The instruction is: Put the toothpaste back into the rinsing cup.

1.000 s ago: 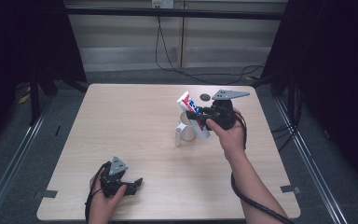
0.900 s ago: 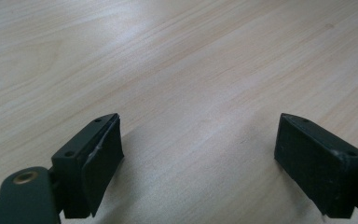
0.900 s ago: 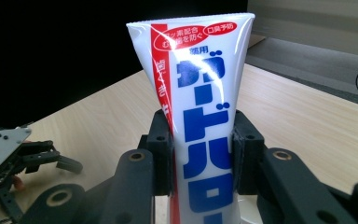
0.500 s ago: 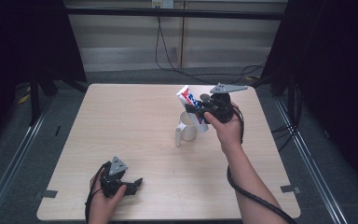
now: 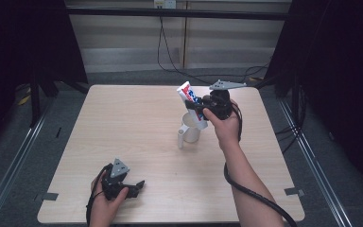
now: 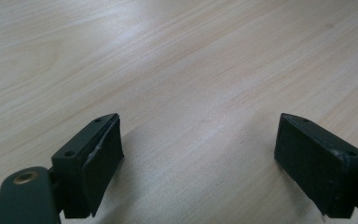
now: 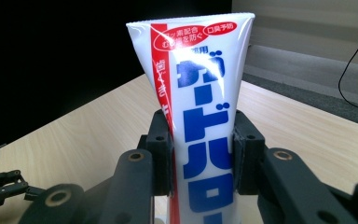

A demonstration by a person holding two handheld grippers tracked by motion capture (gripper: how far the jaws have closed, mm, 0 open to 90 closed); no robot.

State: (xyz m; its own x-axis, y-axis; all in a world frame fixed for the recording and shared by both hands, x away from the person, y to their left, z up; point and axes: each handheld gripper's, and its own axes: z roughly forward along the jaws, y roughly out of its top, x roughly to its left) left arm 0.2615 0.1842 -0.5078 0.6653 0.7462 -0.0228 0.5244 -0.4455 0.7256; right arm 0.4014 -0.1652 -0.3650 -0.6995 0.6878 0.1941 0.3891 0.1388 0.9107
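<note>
While my left gripper rests near me on the table with its jaws wide apart, my right gripper squeezes the toothpaste tube farther off, above the white cup.

Glossy plastic tube, matt wood table

The cup stands on the desk, right of the middle. The tube is up above the cup. The left gripper is low near the front edge.
</note>
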